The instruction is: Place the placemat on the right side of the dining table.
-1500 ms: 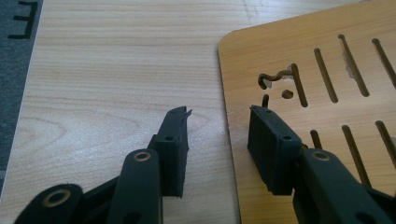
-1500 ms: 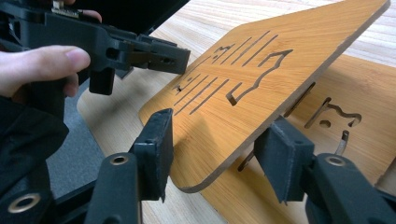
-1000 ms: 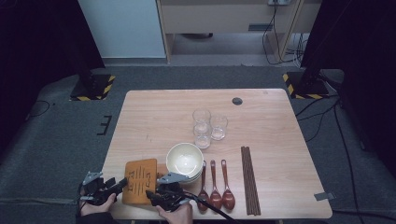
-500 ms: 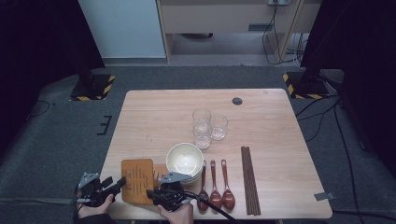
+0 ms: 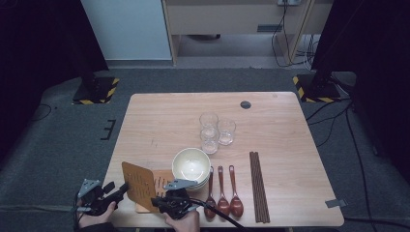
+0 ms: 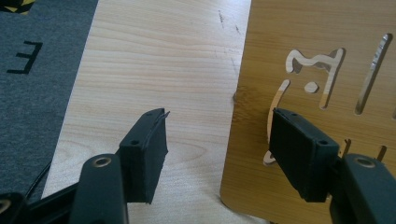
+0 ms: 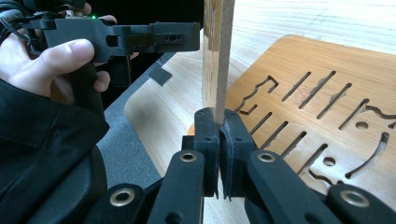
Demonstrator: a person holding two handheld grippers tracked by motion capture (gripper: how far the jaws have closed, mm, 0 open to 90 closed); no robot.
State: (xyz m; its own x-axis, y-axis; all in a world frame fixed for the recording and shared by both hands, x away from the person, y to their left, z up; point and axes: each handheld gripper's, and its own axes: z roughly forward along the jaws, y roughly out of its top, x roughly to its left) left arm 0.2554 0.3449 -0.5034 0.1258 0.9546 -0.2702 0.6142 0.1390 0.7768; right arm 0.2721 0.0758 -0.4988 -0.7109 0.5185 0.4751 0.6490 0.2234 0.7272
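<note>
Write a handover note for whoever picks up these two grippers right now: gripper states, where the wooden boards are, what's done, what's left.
Right gripper: jaws have just closed; shut on the edge of the lifted board, which stands tilted up near the table's front left.
Left gripper: open, jaws either side of that board's edge, not yet pressing; they have just been opening a little.
Second board: lies flat on the table beneath, beside the stacked bowls.
Done: top board raised off the lower one.
Left: probably take it with the left gripper or place it; the spoons, chopsticks and glasses look untouched.

Overhead view, two close gripper views
</note>
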